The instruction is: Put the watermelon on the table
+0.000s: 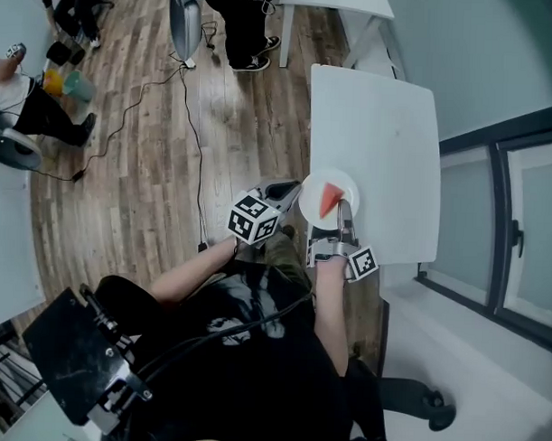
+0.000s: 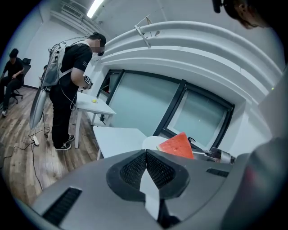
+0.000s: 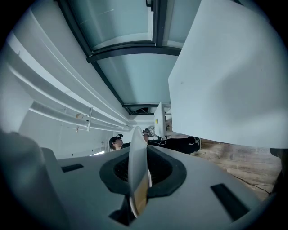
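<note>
Two ribbed black pads [image 3: 158, 170] of the right gripper [image 3: 137, 173] pinch the thin rim of the white plate [image 3: 136, 150], seen edge-on between them: a narrow, firm bite. Over on the left gripper [image 2: 146, 155], the jaws are pressed together with nothing in them, just beside the plate. On that plate sits the watermelon [image 1: 330, 200], a red triangular wedge, above the near edge of the flat white table [image 1: 379, 128]. My read: the slice is light but wet, soft-fleshed and lying loose, so any tilt could slide it off that smooth round dish. Better carried by the stiff rim and kept level, since squeezing the flesh itself would likely crush it.
</note>
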`<move>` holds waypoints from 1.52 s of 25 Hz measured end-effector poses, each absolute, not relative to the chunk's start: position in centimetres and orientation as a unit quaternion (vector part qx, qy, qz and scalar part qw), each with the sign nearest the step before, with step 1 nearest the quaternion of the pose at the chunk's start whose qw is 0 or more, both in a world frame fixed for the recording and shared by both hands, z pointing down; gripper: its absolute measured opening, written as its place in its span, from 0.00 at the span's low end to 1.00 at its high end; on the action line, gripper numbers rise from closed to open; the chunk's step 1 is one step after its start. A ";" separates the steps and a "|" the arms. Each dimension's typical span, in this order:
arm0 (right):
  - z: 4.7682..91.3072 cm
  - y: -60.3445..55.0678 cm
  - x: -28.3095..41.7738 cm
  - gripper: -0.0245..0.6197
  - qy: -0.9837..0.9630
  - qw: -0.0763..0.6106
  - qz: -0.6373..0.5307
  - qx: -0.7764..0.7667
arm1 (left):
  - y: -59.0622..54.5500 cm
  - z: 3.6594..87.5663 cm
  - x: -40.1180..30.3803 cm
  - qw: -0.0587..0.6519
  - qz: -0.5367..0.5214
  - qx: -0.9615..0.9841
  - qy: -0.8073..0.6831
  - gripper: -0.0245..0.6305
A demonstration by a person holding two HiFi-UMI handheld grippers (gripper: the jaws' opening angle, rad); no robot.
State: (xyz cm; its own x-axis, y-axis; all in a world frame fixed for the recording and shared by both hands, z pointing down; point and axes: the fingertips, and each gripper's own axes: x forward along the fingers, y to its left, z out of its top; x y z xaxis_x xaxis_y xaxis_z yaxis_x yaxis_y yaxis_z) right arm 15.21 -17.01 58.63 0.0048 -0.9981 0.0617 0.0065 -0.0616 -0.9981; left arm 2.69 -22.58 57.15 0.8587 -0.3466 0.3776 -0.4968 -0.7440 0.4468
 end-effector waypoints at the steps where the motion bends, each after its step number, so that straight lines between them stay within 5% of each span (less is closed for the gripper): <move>1: 59.0 -17.6 15.5 0.09 0.480 0.483 -0.520 -0.517 | -23.3 57.5 3.0 0.277 0.139 0.923 -0.229 0.04; 11: 68.4 -28.1 24.2 0.09 0.468 0.454 -0.537 -0.535 | -32.4 65.5 12.2 0.257 0.179 0.917 -0.248 0.04; 29: 79.5 -38.9 27.5 0.09 0.397 0.386 -0.578 -0.599 | -40.4 70.8 12.8 0.291 0.223 0.897 -0.248 0.05; 34: 81.6 -41.1 27.8 0.09 0.428 0.286 -0.577 -0.634 | -41.1 70.5 11.0 0.317 0.219 0.888 -0.253 0.04; 38: 81.7 -42.1 28.5 0.09 0.477 0.130 -0.534 -0.686 | -41.7 70.1 10.0 0.329 0.215 0.882 -0.260 0.04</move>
